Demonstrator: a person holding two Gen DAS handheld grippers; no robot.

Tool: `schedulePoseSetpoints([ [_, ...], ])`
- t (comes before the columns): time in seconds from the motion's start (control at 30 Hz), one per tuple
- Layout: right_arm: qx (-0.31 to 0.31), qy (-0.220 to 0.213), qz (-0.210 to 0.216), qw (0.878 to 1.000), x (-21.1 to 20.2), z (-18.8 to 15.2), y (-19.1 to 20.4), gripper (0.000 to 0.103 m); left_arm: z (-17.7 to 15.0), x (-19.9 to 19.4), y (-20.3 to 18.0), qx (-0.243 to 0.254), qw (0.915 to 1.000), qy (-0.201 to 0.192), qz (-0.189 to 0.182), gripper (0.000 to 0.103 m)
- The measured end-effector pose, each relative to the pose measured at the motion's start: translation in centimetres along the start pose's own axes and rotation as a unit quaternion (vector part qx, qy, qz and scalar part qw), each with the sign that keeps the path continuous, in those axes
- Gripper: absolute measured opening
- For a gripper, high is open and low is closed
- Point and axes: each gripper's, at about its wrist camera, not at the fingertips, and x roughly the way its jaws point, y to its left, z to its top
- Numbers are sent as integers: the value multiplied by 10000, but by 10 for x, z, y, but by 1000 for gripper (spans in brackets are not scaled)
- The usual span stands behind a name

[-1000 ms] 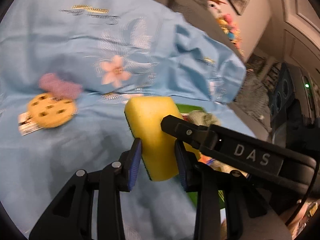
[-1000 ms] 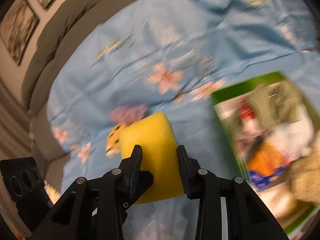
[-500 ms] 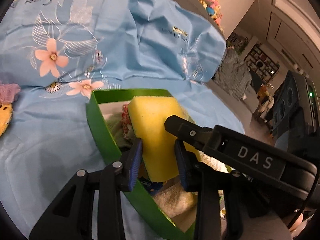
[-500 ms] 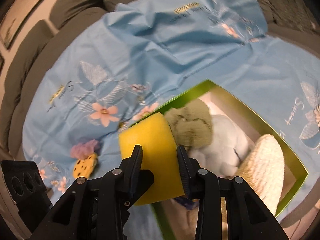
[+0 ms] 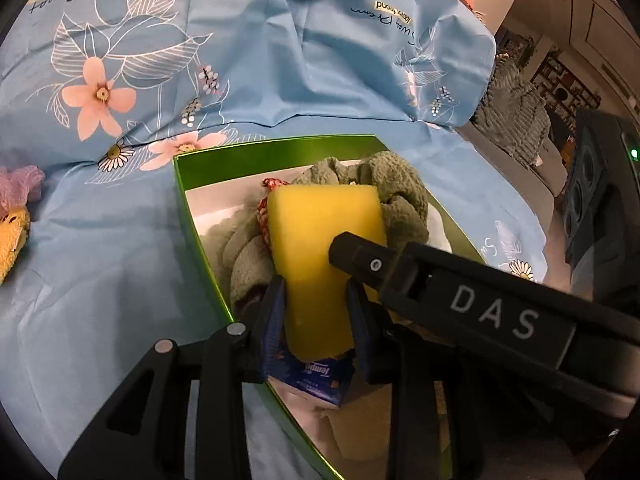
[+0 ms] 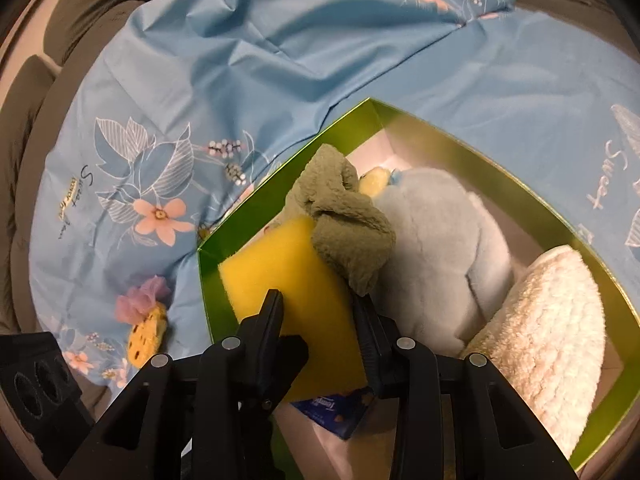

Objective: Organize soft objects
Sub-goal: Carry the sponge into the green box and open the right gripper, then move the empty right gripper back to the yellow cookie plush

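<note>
Sponge (image 5: 320, 240), yellow, rectangular, is clamped between both grippers at once and sits over the near-left corner of the green box (image 5: 188, 208). Left gripper (image 5: 316, 316): its blue-padded fingers press the sponge's two long sides near its lower end, and the jaws are closing slightly on it. Right gripper (image 6: 320, 320): narrow gap, both fingers bearing on the same sponge (image 6: 296, 276), steady grip. In the left wrist view the right gripper's black finger, marked "DAS", crosses in from 4 o'clock and meets the sponge's right edge.

Contents of the box (image 6: 520, 184), right wrist view: an olive-green fleece cloth (image 6: 348, 236) touching the sponge at its 1 o'clock corner; a pale blue plush toy (image 6: 436, 256) just beyond, at 2 o'clock; a cream fluffy item (image 6: 552, 332) at 3 o'clock against the right wall; a blue tissue pack (image 6: 340, 408) directly beneath the sponge at 6 o'clock. A red-and-white knitted piece (image 5: 264, 208) shows at the sponge's left edge in the left wrist view.

Outside the box, at 9 o'clock on the light blue floral sheet (image 6: 240, 60), lie a cookie-shaped plush (image 6: 146, 336) and a pink-purple mesh puff (image 6: 142, 298), touching each other and well apart from the box.
</note>
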Motion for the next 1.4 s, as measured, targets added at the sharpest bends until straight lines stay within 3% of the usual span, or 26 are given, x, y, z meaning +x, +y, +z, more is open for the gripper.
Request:
schedulePoseSetpoints([
  [0.2,7,-88,-5,10000,-8,-1,-1,39,-2,-7,5,-147,9997,-67,-187,31],
  [0.3,-71,-229,-53,9997,-17,-2,1,40,-3,-19,5,-213,9992,-210,-275,47],
  [0.33,-95,-296,-112,9995,-20,-2,3,43,-3,-25,5,-213,9990,-291,-261,55],
  [0.37,-110,-349,-158,9992,-22,-1,4,52,-4,-31,4,-199,9988,-370,-246,63],
  [0.4,-135,-466,-214,9986,-27,-2,4,64,-5,-38,5,-172,9986,-456,-221,66],
  [0.5,-175,-718,-256,9969,-39,-2,7,80,-8,-52,6,-174,9979,-613,-151,72],
  [0.6,-277,-932,-289,9948,-50,-4,11,86,-13,-69,10,-222,9967,-764,-189,79],
  [0.73,-447,-1073,-201,9930,-58,-7,19,87,-25,-95,20,-306,9940,-1032,-193,94],
  [0.87,-635,-1181,-116,9909,-62,-12,30,87,-40,-117,39,-419,9923,-1168,43,95],
  [0.97,-795,-1299,-168,9882,-63,-18,40,99,-52,-133,61,-575,9904,-1219,307,95],
  [1.13,-1125,-1327,-183,9846,-61,-28,60,100,-77,-161,110,-947,9835,-1260,890,95],
  [1.4,-1616,-1161,25,9800,-48,-51,99,100,-124,-185,195,-2000,9575,-1367,1568,97],
])
